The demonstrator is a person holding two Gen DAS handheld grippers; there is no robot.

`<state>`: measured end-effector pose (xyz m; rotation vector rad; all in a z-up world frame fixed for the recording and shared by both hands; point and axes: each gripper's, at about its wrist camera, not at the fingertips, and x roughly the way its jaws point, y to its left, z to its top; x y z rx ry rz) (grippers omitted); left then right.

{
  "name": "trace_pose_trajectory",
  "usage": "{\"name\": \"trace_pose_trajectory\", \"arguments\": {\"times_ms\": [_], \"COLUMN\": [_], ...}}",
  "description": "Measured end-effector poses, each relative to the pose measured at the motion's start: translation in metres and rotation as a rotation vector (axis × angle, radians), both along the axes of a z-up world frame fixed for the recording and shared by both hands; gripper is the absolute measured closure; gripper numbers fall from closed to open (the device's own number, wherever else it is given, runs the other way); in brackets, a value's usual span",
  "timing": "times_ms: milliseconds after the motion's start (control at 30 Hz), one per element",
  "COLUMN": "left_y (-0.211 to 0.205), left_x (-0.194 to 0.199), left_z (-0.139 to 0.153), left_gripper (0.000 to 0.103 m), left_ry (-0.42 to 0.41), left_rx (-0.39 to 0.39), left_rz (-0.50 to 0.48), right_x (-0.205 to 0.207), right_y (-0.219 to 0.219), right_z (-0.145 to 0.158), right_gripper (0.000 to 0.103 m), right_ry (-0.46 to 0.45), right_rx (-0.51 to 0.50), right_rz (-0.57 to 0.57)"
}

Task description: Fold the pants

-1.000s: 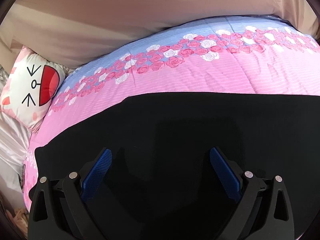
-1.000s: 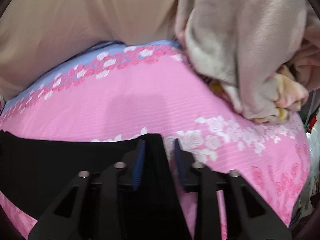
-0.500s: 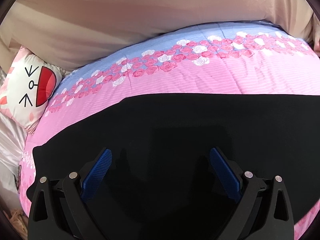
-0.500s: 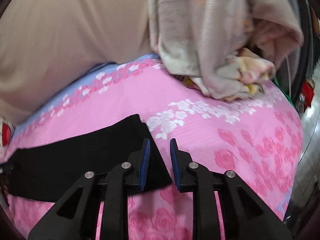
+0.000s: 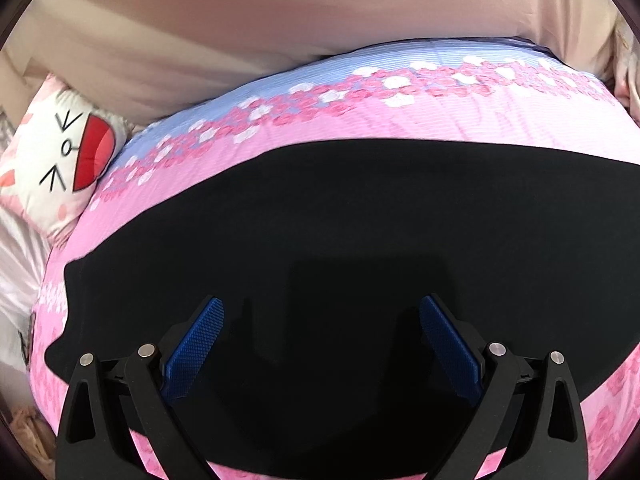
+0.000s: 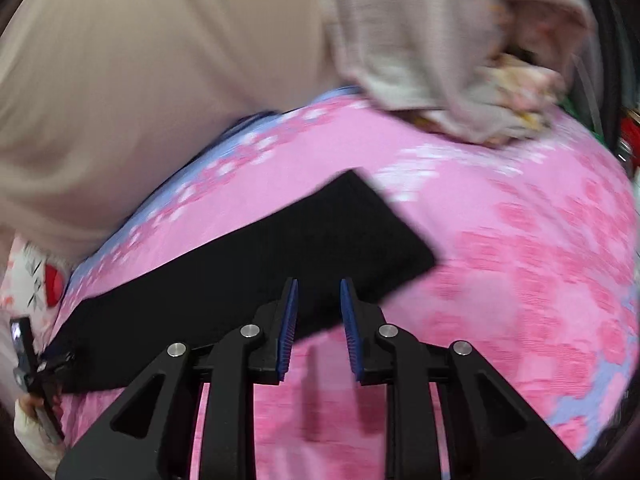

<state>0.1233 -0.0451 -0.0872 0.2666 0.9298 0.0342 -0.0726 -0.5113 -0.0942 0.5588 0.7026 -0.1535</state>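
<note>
The right gripper (image 6: 318, 312) has narrowed and drawn back, gripping nothing; the flat black fabric pants (image 6: 248, 264) lie mid-quilt on the pink floral quilt (image 6: 500, 260); the left gripper (image 5: 320, 344) gapes wide; the next fold seems due.

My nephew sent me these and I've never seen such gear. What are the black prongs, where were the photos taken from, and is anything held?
There is no robot: a person holds a two-finger gripper in each hand, each with a camera looking along its fingers. One picture is from the left gripper, open wide above black pants lying flat on a pink flowered bedspread. The other is from the right gripper, pads narrowly apart by the pants' near edge. Neither holds anything.
</note>
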Motion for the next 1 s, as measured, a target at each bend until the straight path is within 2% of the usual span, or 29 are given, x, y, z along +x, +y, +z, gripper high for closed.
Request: {"name": "trace_pose_trajectory", "arguments": {"times_ms": [67,133,167,200,233,300,333,367,467,567,667,800,1000], "left_y": [0.014,0.029,0.037,0.046,0.058,0.077,0.090,0.098,0.127,0.160,0.194,0.230,0.253], "left_x": [-0.003,-0.008,-0.011,-0.013,-0.016,-0.020,-0.023,-0.025,-0.032,-0.036,-0.039,-0.047,-0.049], "left_z": [-0.002,-0.003,-0.003,-0.004,-0.005,-0.005,-0.004,-0.003,0.004,0.009,0.005,-0.004,-0.002], "left_gripper": [0.005,0.005,0.005,0.005,0.005,0.005,0.005,0.005,0.005,0.005,0.005,0.005,0.005], "left_ry": [0.006,0.008,0.006,0.008,0.013,0.022,0.024,0.022,-0.001,-0.022,-0.029,-0.025,-0.041], "left_rx": [-0.011,-0.017,-0.018,-0.017,-0.026,-0.061,-0.079,-0.079,-0.074,-0.074,-0.037,-0.042,-0.083], "left_rz": [0.025,0.046,0.056,0.067,0.085,0.111,0.128,0.145,0.201,0.261,0.331,0.388,0.389], "right_x": [0.023,0.030,0.028,0.019,0.011,-0.005,-0.010,-0.013,0.000,0.037,0.080,0.126,0.181], "right_y": [0.009,-0.004,-0.015,-0.033,-0.045,-0.054,-0.051,-0.044,0.005,0.069,0.136,0.218,0.340], "right_z": [-0.010,-0.023,-0.029,-0.033,-0.034,-0.028,-0.023,-0.018,0.009,0.025,0.027,0.021,0.022], "right_gripper": [0.075,0.075,0.079,0.081,0.081,0.081,0.076,0.076,0.076,0.076,0.076,0.076,0.076], "right_ry": [0.058,0.142,0.156,0.111,0.100,0.120,0.122,0.118,0.047,0.024,0.012,0.021,0.014], "right_rx": [-0.046,-0.103,-0.083,0.018,0.059,0.021,0.009,-0.007,-0.055,-0.082,-0.054,-0.039,-0.029], "right_rz": [0.043,-0.028,-0.053,-0.077,-0.120,-0.215,-0.242,-0.258,-0.132,0.044,0.217,0.394,0.639]}}
